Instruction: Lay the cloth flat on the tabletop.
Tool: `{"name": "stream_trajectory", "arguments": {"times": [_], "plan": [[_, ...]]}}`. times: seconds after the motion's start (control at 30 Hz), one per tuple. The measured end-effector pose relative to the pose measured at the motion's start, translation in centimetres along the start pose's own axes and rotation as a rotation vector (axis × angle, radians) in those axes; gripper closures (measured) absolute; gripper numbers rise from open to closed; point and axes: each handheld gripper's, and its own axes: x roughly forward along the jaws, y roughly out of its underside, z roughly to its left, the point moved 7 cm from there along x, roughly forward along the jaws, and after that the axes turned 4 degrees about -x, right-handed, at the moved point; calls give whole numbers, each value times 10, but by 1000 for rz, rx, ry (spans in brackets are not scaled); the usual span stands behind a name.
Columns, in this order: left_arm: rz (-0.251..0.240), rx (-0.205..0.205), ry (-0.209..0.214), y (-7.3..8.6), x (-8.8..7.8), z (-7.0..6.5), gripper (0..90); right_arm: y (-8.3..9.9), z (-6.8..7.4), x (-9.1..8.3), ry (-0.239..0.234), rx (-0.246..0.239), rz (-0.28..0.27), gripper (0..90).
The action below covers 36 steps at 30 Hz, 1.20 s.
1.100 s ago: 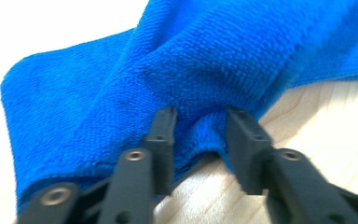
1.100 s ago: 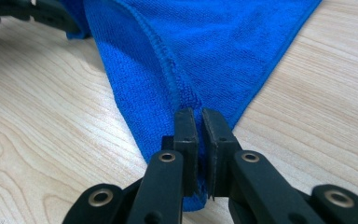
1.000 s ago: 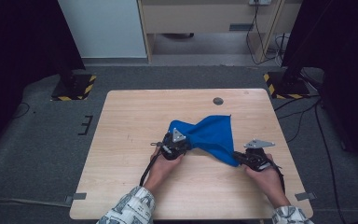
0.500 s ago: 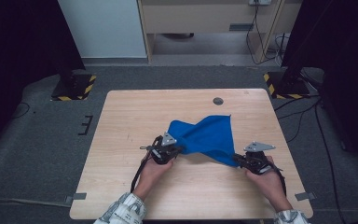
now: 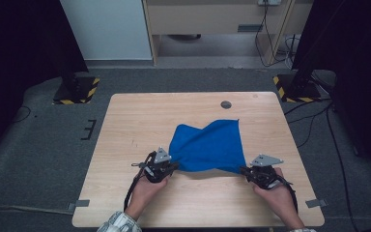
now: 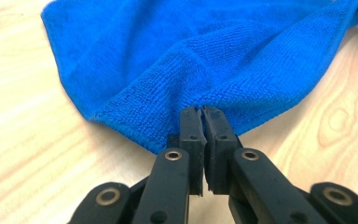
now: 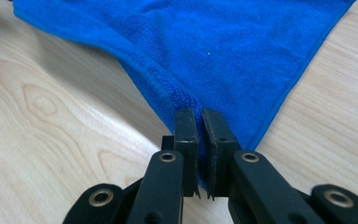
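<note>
A grey carpeted floor (image 5: 43,159) with black stands on yellow-and-black striped feet surrounds the light wooden bench (image 5: 135,121), which has a small dark round cap (image 5: 226,104) near its far edge. On the bench lies the blue cloth (image 5: 207,145), spread from the middle toward the person's side, its two near corners lifted. The left tool (image 5: 170,166) has just closed and pinches the cloth's near left corner, and the right tool (image 5: 245,170) is clamped on the near right corner, the cloth's edge slung between them.
</note>
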Motion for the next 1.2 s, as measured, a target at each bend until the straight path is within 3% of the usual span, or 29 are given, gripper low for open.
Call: {"name": "stream_trajectory", "arguments": {"times": [0.13,0.3,0.53,0.8,1.1,1.2], "plan": [[3,9,8,2,0,-10,868,6,0,-10,8,-2,-8,855],[22,26,30,1,11,-21,869,14,-4,-21,21,17,-16,855],[40,26,42,3,21,-25,869,28,-8,-35,40,36,-10,854],[46,27,38,13,6,-30,869,29,-6,-30,39,20,-6,852],[55,13,34,18,-5,-30,869,29,2,-40,40,1,-15,844],[62,6,33,19,-7,-31,865,30,4,-43,36,6,-19,801]]}}
